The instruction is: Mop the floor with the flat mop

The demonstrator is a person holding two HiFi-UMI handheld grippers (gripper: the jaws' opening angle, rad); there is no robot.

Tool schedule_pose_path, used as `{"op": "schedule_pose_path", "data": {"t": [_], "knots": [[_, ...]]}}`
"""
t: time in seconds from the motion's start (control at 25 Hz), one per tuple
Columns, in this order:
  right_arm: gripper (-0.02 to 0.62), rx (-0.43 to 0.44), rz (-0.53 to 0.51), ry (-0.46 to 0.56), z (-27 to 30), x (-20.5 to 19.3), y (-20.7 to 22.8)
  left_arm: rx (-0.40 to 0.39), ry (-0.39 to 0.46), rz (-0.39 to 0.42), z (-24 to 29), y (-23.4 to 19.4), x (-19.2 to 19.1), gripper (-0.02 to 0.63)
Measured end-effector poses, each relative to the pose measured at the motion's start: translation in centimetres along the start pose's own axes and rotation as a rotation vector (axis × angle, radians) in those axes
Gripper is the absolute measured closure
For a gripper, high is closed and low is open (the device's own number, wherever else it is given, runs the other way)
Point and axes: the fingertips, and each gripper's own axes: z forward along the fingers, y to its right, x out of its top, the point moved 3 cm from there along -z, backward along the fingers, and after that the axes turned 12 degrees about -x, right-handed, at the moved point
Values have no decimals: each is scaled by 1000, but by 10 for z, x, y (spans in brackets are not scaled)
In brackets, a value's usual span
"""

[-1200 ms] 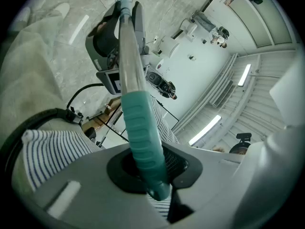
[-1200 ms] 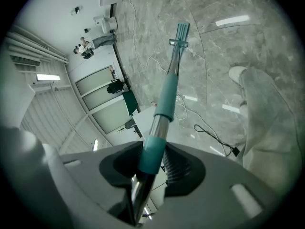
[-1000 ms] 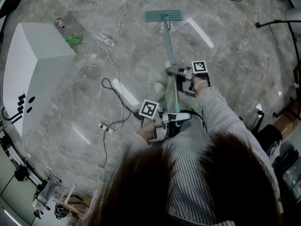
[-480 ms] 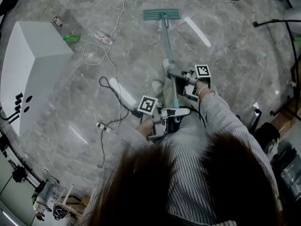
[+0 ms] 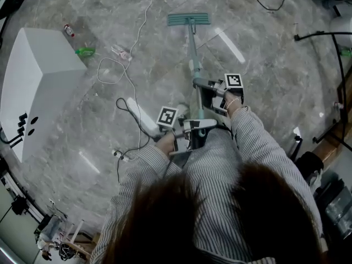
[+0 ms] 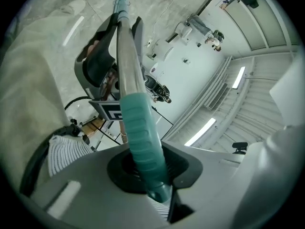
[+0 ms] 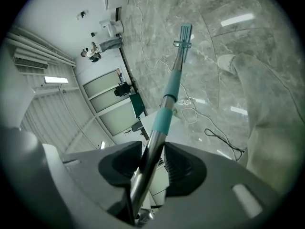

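Note:
A flat mop with a teal head (image 5: 189, 19) lies flat on the grey marble floor ahead of me. Its pole (image 5: 194, 54) runs back toward my body. My right gripper (image 5: 210, 92) is shut on the metal part of the pole (image 7: 152, 149), lower down. My left gripper (image 5: 191, 130) is shut on the teal ribbed grip (image 6: 141, 137) at the pole's upper end. In the right gripper view the mop head (image 7: 185, 32) shows far off at the pole's end.
A white box-like cabinet (image 5: 33, 81) stands at the left. A white power strip (image 5: 141, 115) and loose cables (image 5: 124, 70) lie on the floor left of the pole. A green item (image 5: 85, 51) and small bottle (image 5: 68, 29) lie near the cabinet. Black cables (image 5: 322, 34) and stands sit at the right.
The mop head has slid slightly farther away and both grippers have shifted a little forward along with the pole. Both stay closed on it.

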Motion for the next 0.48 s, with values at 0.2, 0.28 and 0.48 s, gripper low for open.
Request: {"op": "schedule_pose_path", "data": {"t": [0.2,0.28,0.48], "knots": [[457,-53,26,29,17,68,-39,91,-11,3,20,26,68,548],[462,-81,46,49,22,102,-66,92,8,15,37,46,106,550],[462,-143,22,50,35,194,-137,36,88,48,83,102,201,548]]}}
